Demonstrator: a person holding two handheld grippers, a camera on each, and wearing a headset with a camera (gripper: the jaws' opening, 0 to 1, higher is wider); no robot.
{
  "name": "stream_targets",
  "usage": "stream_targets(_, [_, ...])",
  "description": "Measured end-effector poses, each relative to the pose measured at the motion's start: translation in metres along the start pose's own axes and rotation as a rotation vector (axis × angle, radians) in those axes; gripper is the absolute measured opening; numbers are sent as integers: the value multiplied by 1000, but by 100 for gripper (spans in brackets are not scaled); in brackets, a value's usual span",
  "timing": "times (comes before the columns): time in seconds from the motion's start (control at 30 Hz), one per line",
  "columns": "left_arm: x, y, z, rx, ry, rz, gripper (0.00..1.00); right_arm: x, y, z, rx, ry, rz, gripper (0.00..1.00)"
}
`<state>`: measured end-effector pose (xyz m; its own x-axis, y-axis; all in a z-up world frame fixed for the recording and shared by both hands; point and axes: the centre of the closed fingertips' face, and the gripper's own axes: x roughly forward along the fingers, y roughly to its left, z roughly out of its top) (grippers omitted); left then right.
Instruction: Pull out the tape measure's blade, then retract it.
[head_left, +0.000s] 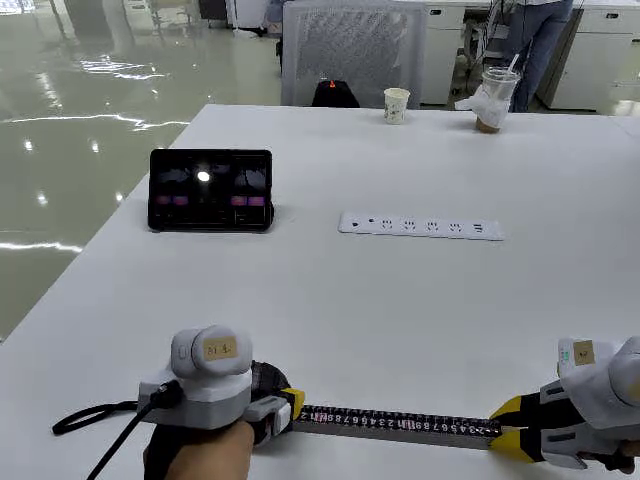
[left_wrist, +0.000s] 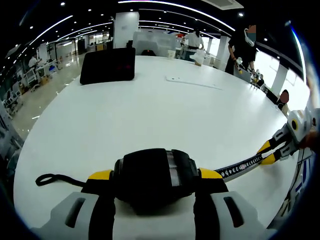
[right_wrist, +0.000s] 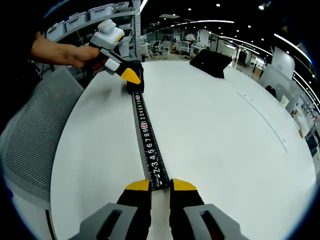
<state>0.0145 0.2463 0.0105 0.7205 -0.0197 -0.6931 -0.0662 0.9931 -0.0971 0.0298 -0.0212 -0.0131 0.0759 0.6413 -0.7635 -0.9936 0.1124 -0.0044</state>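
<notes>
Right gripper (right_wrist: 160, 186): jaws closed on the tip of the blade (right_wrist: 146, 135). Left gripper (left_wrist: 155, 175): jaws clamped either side of the tape measure case (left_wrist: 152, 162), low over the counter (head_left: 420, 310) near its front edge. Blade lies drawn out flat between the 2 grippers. Judgement: pull-out well advanced or complete; retraction not yet done.

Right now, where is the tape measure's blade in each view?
Head view: the blade runs left to right along the bottom.
Left gripper view: lower right, from the case out to the right gripper.
Right gripper view: centre, from its own jaws up to the left gripper.
Shared landmark: the dark tablet beyond the blade.
</notes>
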Motion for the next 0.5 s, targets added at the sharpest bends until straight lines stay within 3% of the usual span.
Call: stream_targets(0.5, [0,0,0,-9,2,-4,59,0,1,1,-12,11,-1,10])
